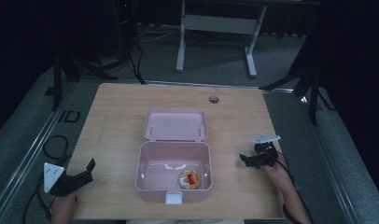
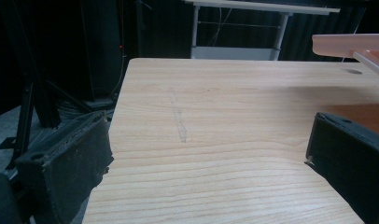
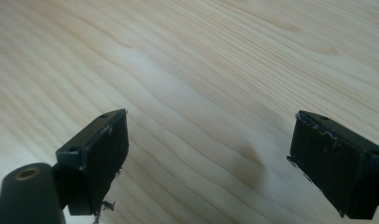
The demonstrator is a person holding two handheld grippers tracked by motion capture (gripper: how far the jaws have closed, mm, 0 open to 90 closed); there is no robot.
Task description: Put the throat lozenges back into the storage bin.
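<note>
Both grippers, left (image 1: pixel 83 173) and right (image 1: pixel 253 158), are gaping wide, flanking the open pink lunchbox (image 1: pixel 173 175); the right is sitting nearer its round snack cup (image 1: pixel 190 179).

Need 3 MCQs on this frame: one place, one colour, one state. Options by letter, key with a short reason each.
1. Where does the round container lie in the box?
A. far left corner
B. near right corner
C. on the lid

2. What colour is the box?
A. pink
B. blue
C. green

3. How is the box lid?
A. shut
B. open, laid back
C. off, on the floor

Key: 1 B, it sits by the front wall at the right. 2 A, walls and lid are pale pink. 3 B, the lid lies back behind the tub.
</note>
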